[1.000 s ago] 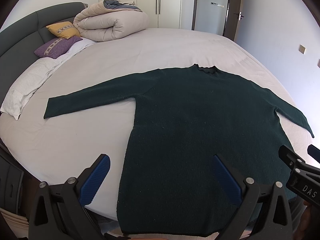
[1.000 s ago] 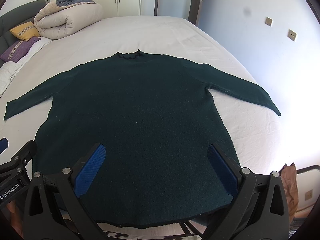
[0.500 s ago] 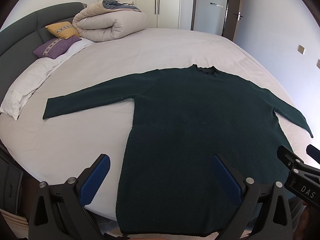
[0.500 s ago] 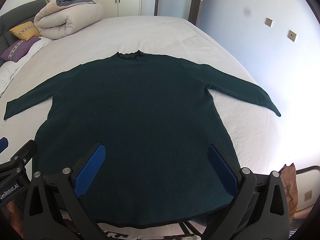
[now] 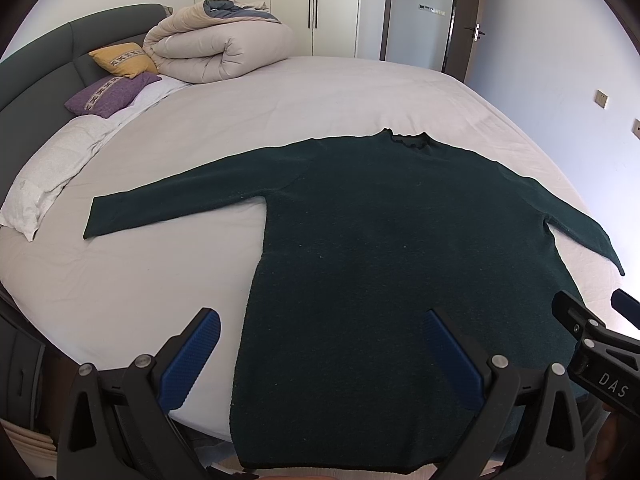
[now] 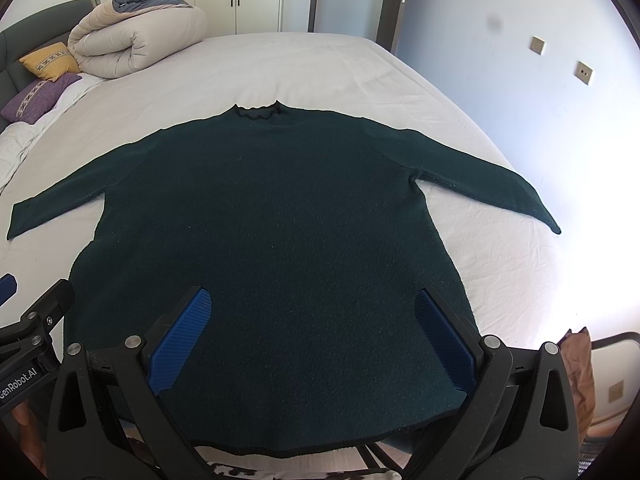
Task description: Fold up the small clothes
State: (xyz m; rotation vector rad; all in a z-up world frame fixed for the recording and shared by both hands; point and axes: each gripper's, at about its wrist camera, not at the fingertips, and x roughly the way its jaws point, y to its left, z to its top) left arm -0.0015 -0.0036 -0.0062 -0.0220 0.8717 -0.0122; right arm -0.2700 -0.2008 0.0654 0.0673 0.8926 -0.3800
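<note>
- the dark green long-sleeved knit sweater [image 5: 384, 256] lies flat on the white sheeted bed [image 5: 304, 100], both sleeves stretched sideways, its ruffled collar away from the cameras and its hem at the near edge of the bed
- the left tongs [image 5: 320, 356] are spread wide with nothing between them; their ribbed blue pads [image 5: 191, 356] straddle the sweater's left side edge, one over bare sheet, the other over the knit
- the right tongs [image 6: 312, 336] are likewise spread and holding nothing, both pads over the lower body of the sweater
- only the left wrist view shows the full left sleeve down to its squared cuff, plus a crumpled white pillow [image 5: 44, 176]
- only the right wrist view shows the whole right sleeve tapering to a point, and a brown bag-like object [image 6: 576, 376] past the bed's corner
- both views take in the rolled beige duvet [image 5: 216, 52], a yellow cushion [image 5: 122, 58], a purple cushion [image 5: 110, 94] and the padded dark grey headboard [image 5: 44, 56]
- the knit looks fuzzy and matte; the sheet is faintly creased
</note>
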